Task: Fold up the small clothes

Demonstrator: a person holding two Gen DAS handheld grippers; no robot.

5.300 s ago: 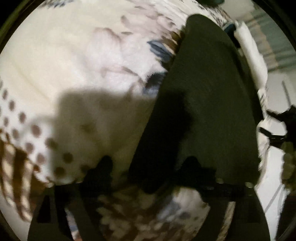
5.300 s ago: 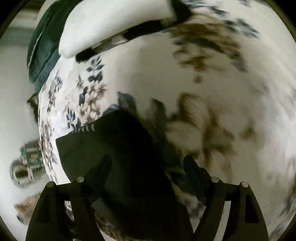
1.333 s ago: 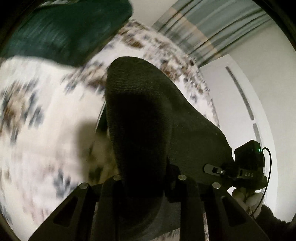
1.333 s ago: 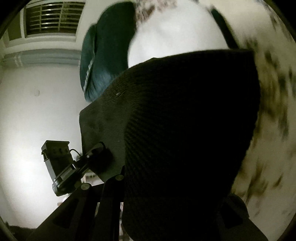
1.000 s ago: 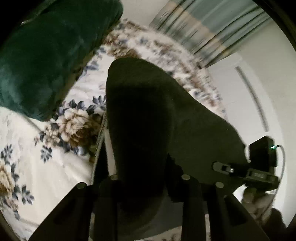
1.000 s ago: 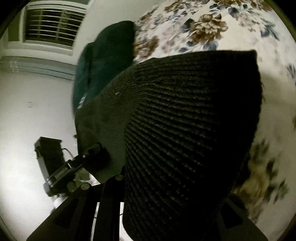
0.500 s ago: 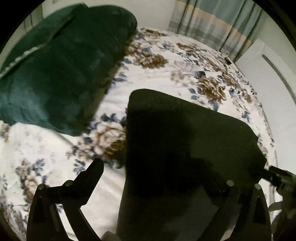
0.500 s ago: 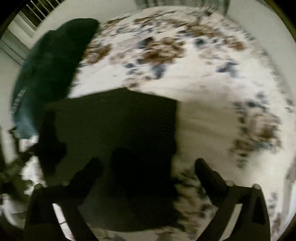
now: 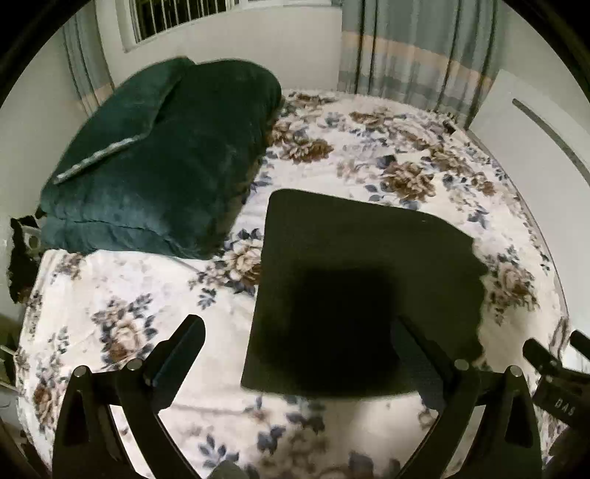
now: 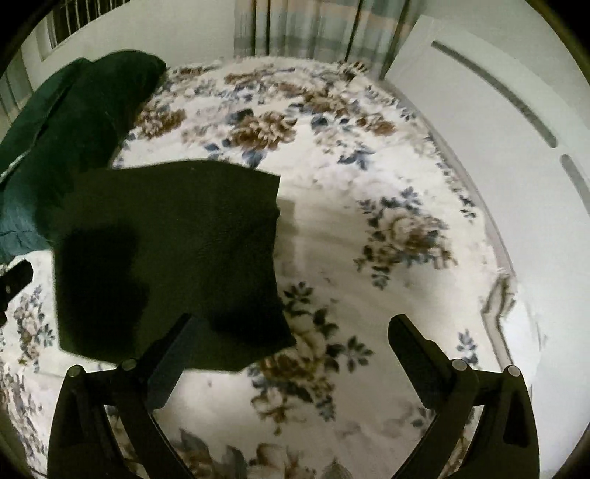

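A dark, almost black knitted garment [image 9: 365,291], folded into a flat rectangle, lies on the white bedspread printed with brown and blue flowers [image 9: 121,294], near the middle of the bed and close to its near edge. In the left wrist view the left gripper [image 9: 300,353] hangs above the bed with its two black fingers spread wide apart and nothing between them; the left finger is over bare bedspread beside the garment's left edge, the right finger over the garment's near right corner. In the right wrist view the right gripper [image 10: 291,348] is likewise spread wide and holds nothing; its left finger overlaps the garment's [image 10: 169,258] near edge, and its right finger is over the flowered bedspread [image 10: 387,228], well clear of the cloth. Whether either finger touches the fabric cannot be told. A dark green plush folded blanket [image 9: 158,158] sits at the far left of the bed, just beside the garment's far left corner. Behind the bed hang striped grey-green and cream curtains [image 9: 416,51], and a barred window [image 9: 177,14] is set in the white wall at the upper left
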